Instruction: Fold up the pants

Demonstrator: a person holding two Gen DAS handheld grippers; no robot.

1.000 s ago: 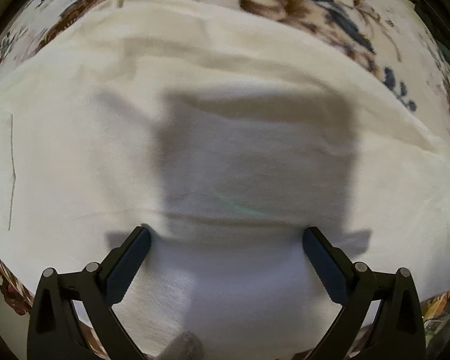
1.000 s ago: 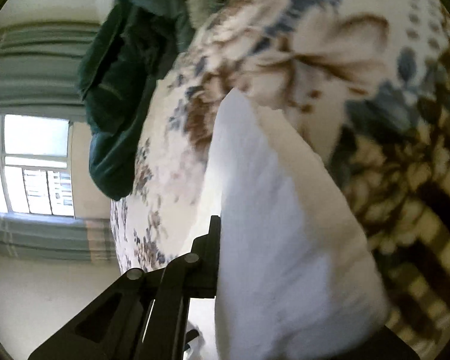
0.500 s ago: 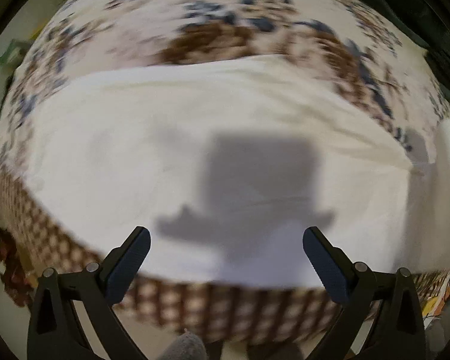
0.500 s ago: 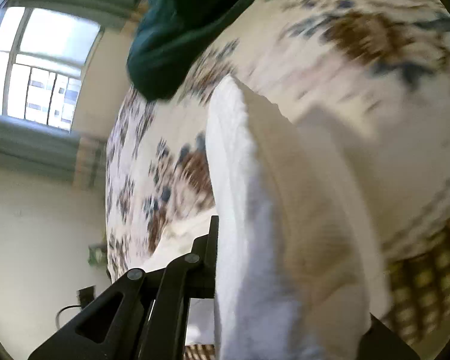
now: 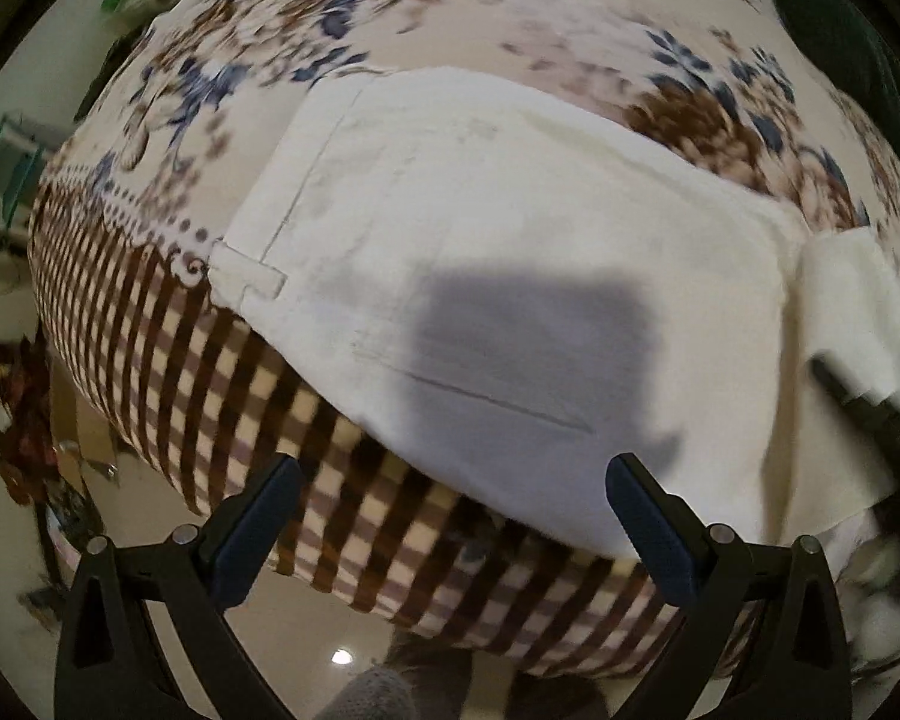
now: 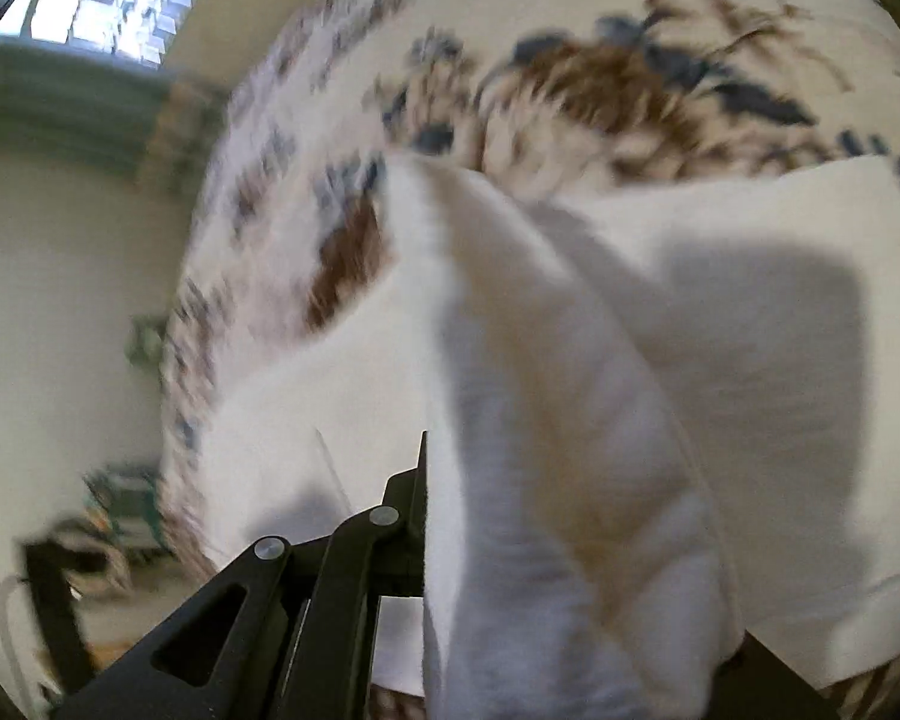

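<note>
The cream pants lie flat on the bed's floral-and-checked blanket, waistband end at the left with a belt loop showing, near edge close to the bed's front. The left gripper hangs over that near edge with its jaws wide apart and nothing in them, while the right gripper is clamped on a thick bunch of the pants' cloth at the right end, lifted off the bed. Looks like 1 fold is only underway, so laying that end over and smoothing are probably left.
</note>
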